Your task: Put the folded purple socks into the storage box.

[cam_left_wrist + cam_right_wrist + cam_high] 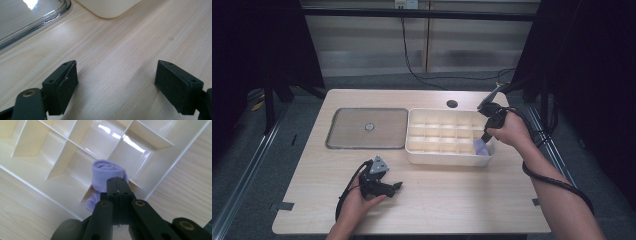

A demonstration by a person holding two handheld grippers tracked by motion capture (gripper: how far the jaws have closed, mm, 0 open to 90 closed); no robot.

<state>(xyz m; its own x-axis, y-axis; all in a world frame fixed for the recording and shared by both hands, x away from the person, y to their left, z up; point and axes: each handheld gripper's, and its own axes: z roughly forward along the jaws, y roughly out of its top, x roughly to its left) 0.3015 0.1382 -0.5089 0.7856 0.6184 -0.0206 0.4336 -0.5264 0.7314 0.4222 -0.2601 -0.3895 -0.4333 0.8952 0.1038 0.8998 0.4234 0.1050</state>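
A white divided organizer box (442, 159) sits on the wooden table, right of centre. A rolled lilac sock (481, 146) lies in its near right compartment. My right gripper (485, 139) points down into that compartment. In the right gripper view its jaws (117, 180) stand pressed together, their tips right at the sock roll (105, 172); I cannot tell whether any fabric is pinched. My left gripper (396, 186) rests low on the table near the front left, away from the box. Its jaws (116, 82) are spread wide over bare wood with nothing between them.
A flat clear lid (367, 128) with a small round centre knob lies left of the box, and its rim (37, 23) appears in the left gripper view. A cable hole (452, 104) is behind the box. Dark curtains flank the table.
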